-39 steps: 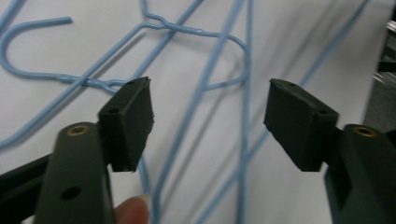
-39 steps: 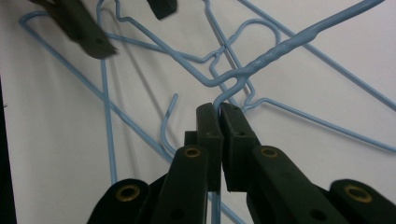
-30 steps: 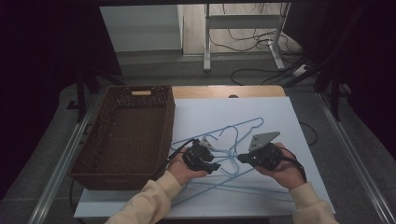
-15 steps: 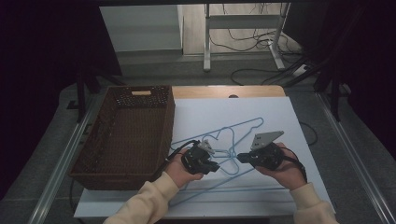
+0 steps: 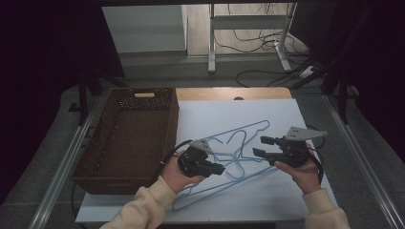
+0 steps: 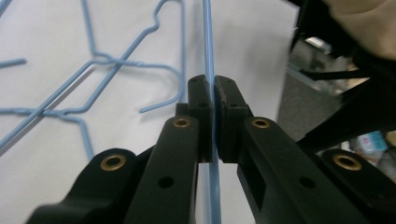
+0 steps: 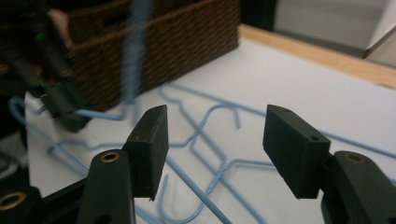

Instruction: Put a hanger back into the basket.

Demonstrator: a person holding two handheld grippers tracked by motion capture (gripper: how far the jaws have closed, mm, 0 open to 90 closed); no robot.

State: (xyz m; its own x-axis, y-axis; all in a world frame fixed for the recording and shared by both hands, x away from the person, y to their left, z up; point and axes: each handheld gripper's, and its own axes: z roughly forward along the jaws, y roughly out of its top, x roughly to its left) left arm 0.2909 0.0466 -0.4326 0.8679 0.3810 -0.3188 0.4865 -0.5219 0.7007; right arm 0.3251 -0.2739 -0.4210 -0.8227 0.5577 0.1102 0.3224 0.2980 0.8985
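Several blue wire hangers (image 5: 240, 139) lie tangled on the white table top (image 5: 286, 114). My left gripper (image 5: 218, 168) is shut on the straight wire of one blue hanger (image 6: 207, 42), which runs up between its pads (image 6: 201, 100) and is raised off the sheet. My right gripper (image 5: 261, 146) hovers to the right of the tangle; its jaws have just been opening and nothing lies between its pads (image 7: 152, 140). In the right gripper view the left gripper (image 7: 63, 105) holds the blurred blue wire (image 7: 135, 51) before the basket.
A brown wicker basket (image 5: 129, 138) stands on the left side of the table, its wall (image 7: 177, 42) close behind the hangers. A wooden strip (image 5: 234, 93) edges the far side. Cables and a metal stand's legs (image 5: 248, 33) lie on the floor beyond.
The left jaws have closed on a hanger wire and lifted it a little. The right jaws have opened and that hand has drawn to the right, off the hanger.
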